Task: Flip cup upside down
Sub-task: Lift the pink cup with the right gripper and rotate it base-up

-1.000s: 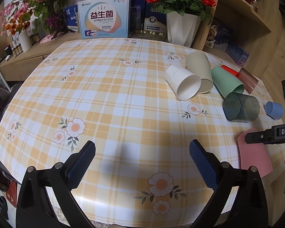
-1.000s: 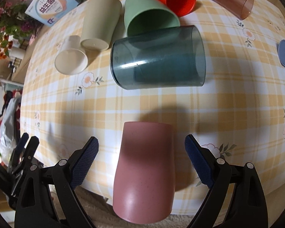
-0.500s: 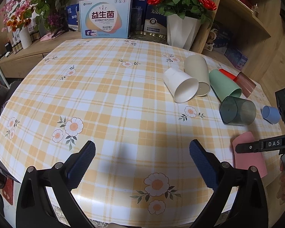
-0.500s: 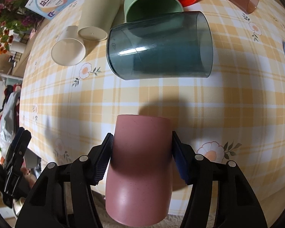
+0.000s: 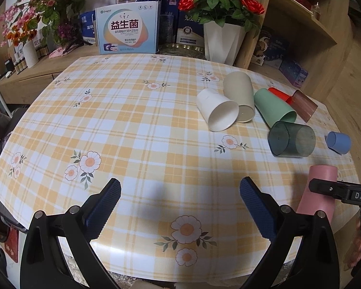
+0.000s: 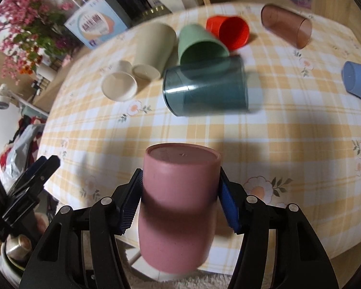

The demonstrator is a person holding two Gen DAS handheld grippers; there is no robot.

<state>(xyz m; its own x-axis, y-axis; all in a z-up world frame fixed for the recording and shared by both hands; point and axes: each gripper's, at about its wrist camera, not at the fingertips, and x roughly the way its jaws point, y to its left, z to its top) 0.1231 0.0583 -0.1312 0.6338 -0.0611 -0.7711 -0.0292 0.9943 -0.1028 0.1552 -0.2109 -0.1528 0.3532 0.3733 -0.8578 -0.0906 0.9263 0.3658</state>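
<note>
- Pink matte plastic cup (image 6: 180, 207), a straight-sided tumbler, is sitting between the two pads of the right gripper (image 6: 180, 202) at the near edge of the round table with the yellow plaid, flower-printed cloth (image 6: 288, 130); its flat closed base is facing away from the camera, toward the table's middle, and its mouth is out of sight toward the camera.
- Whether it is resting on the cloth or hanging just clear of it, I cannot tell.
- It is looking light, stiff and unlikely to break; the smooth wall may be slippery, so the ribbed blue pads are doing the holding.
- The right gripper's fingers are squeezing the wall about mid-height from both sides, a sensible place to hold, since the body looks rigid there and balanced for turning.
- Just beyond, a dark teal see-through tumbler (image 6: 207, 89) is lying on its side, with green (image 6: 199, 43), beige (image 6: 154, 45), red (image 6: 228, 31), brown (image 6: 286, 29), white (image 6: 119, 85) and blue (image 6: 358, 82) cups scattered behind it, all well apart from the pink one.
- The left gripper (image 5: 180, 204) is hovering over bare cloth with its fingers spread wide, gripping nothing.
</note>
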